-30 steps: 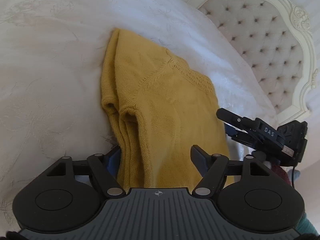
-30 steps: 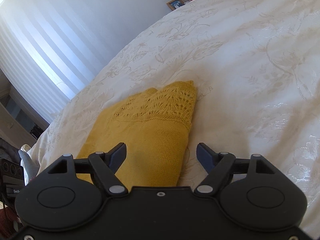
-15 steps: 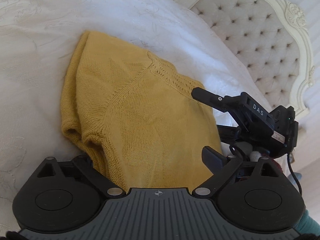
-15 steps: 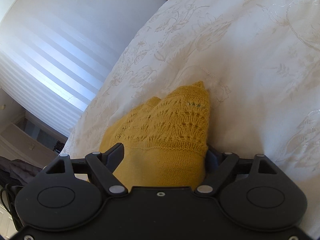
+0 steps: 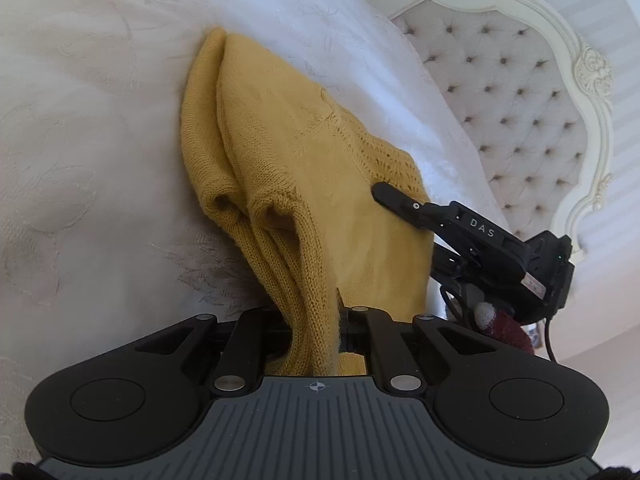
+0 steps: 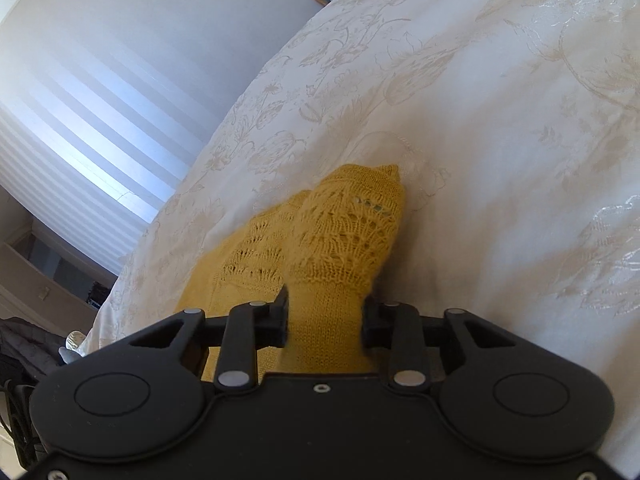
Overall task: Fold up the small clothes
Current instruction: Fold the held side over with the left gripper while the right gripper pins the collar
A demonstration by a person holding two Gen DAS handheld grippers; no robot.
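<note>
Change: both grippers were spread wide w/ the knit lying loose between their fingers half a sec ago; now both are clenched on it.
Left gripper (image 5: 320, 320): jaws pinched tight on a bunched, roped-up edge of the yellow knit sweater (image 5: 288, 168), near its cuffs.
Right gripper (image 6: 325, 314): jaws closed on the lace-patterned end of the same sweater (image 6: 344, 240) (fabric fills the gap, so a firm hold, not a graze). Its body also shows in the left view (image 5: 472, 228), at the sweater's right edge.
Meaning for task: prob. both ends are now secured, so the next fold or a lift can start; fold itself not yet done.
Sweater, where: on the white embroidered bedspread (image 5: 80, 128), stretching from near centre toward far left; tufted headboard (image 5: 520, 92) far right.
Sweater, look: mustard yarn, already doubled lengthwise, two sleeve openings stacked at the left edge, openwork band along the right.
Handling guess: soft and slack, likely to sag between the two grips.
</note>
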